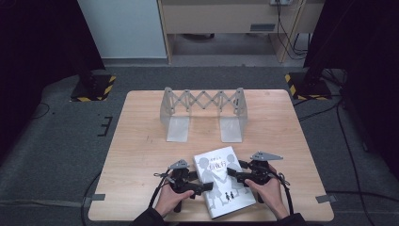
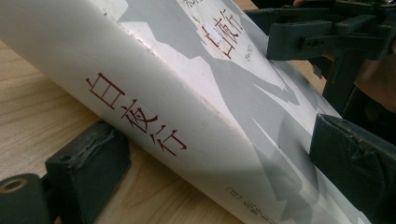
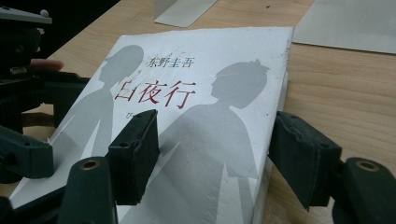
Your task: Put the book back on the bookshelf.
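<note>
We have the white book [image 1: 225,181] lying flat on the table [image 1: 141,141] at the lower middle of the high view, its long axis running up and down the frame, slightly tilted. Our left gripper [image 1: 195,184] straddles the spine edge, one jaw under it and one on the cover, seemingly clamped. Our right gripper [image 1: 234,173] straddles the opposite long edge, its jaws parted with a gap beside the edge. Both sit equally near; we judge the lift depends on the right jaws closing.
</note>
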A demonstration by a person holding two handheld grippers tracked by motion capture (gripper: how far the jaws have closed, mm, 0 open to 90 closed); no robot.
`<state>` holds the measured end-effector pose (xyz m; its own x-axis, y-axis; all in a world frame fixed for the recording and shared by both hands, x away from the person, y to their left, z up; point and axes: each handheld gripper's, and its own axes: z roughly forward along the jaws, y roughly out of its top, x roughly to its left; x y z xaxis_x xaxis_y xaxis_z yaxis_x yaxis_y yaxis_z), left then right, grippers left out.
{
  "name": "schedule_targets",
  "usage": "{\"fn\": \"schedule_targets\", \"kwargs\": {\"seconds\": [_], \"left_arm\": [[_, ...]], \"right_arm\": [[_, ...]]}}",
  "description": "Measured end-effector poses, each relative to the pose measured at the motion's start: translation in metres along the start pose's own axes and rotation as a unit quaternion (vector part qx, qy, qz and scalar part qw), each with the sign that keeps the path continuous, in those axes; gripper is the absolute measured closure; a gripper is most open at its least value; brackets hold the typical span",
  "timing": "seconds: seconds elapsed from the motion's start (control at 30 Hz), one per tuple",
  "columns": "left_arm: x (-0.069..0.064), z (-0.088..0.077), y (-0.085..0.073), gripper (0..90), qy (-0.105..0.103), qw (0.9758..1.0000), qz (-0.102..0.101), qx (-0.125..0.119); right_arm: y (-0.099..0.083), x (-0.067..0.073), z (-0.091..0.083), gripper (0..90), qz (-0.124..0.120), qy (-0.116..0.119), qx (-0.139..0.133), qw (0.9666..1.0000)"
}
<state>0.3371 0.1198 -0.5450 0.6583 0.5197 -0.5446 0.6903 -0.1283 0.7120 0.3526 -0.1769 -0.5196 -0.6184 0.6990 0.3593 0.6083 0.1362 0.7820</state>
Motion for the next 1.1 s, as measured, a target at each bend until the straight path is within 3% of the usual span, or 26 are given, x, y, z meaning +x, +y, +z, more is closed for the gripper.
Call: {"fn": "schedule_targets", "kwargs": {"seconds": [0.53,0.7,0.83,1.1], "left_arm": [[-0.002,0.001,-0.001,4.3,0.005,0.9999,-0.007,-0.007],[-0.001,0.001,-0.001,5.5,0.010,0.9997,-0.015,-0.014],[-0.001,0.001,-0.001,8.1,0.016,0.9994,-0.022,-0.021],[-0.001,0.000,-0.001,9.9,0.017,0.9993,-0.025,-0.023]], "right_arm": [[-0.004,-0.003,0.012,23.5,0.039,0.036,0.006,0.9986],[-0.004,-0.003,0.012,23.7,0.042,0.034,0.006,0.9985],[-0.003,-0.002,0.008,31.6,0.042,0.022,-0.006,0.9988],[0.000,-0.002,0.002,40.6,0.036,0.020,-0.016,0.9990]]}}
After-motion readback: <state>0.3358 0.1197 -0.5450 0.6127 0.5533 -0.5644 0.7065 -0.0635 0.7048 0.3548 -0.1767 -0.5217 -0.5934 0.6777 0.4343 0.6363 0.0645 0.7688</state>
